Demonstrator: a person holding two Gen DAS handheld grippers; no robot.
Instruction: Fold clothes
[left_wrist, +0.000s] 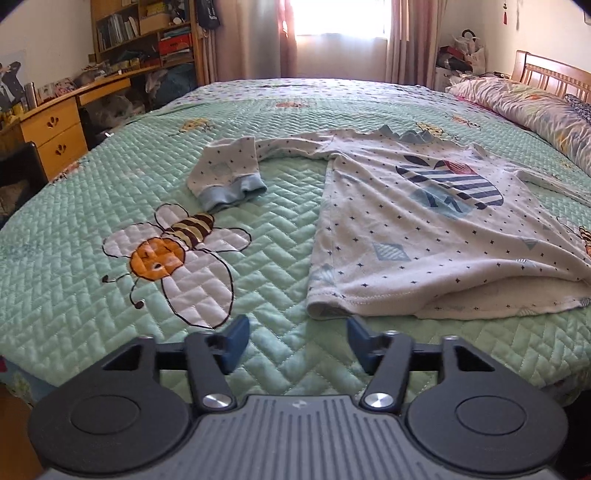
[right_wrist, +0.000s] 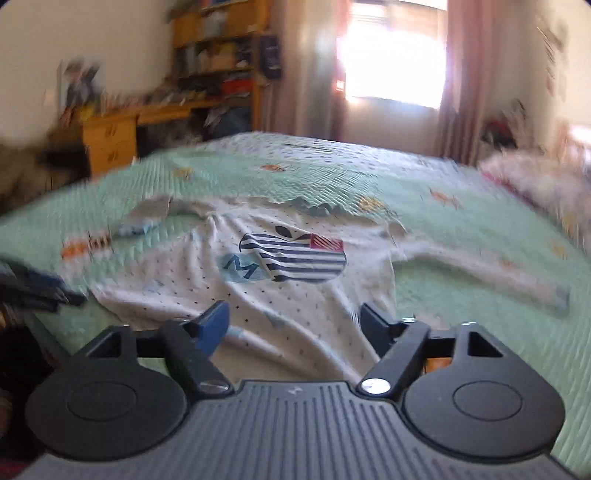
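A white dotted long-sleeved shirt (left_wrist: 424, 229) is spread front-up on a bed (left_wrist: 110, 177) covered by a green quilted spread with a big bee (left_wrist: 173, 254) stitched on it. A striped print (left_wrist: 454, 181) is seen on the chest. The shirt's collar points toward the window (left_wrist: 340, 16), its hem toward the cameras. One sleeve (left_wrist: 229, 170) is bent back on the quilt, blue cuff toward the bee; the other sleeve (right_wrist: 480, 273) is stretched out on the opposite side. The hem's near edge is rumpled and slightly lifted. The left hand-held gripper (left_wrist: 297, 341) is held spread wide, empty, low over the quilt just before the hem's corner, right finger tip near the fabric; contact cannot be told. The right hand-held gripper (right_wrist: 293, 325) is also spread wide with nothing pinched, placed over the shirt's lower part; the view is motion-blurred. A pillow (left_wrist: 535, 114) is seen at the headboard side, a wooden desk (left_wrist: 51, 122) and bookshelf (left_wrist: 144, 33) along the far wall
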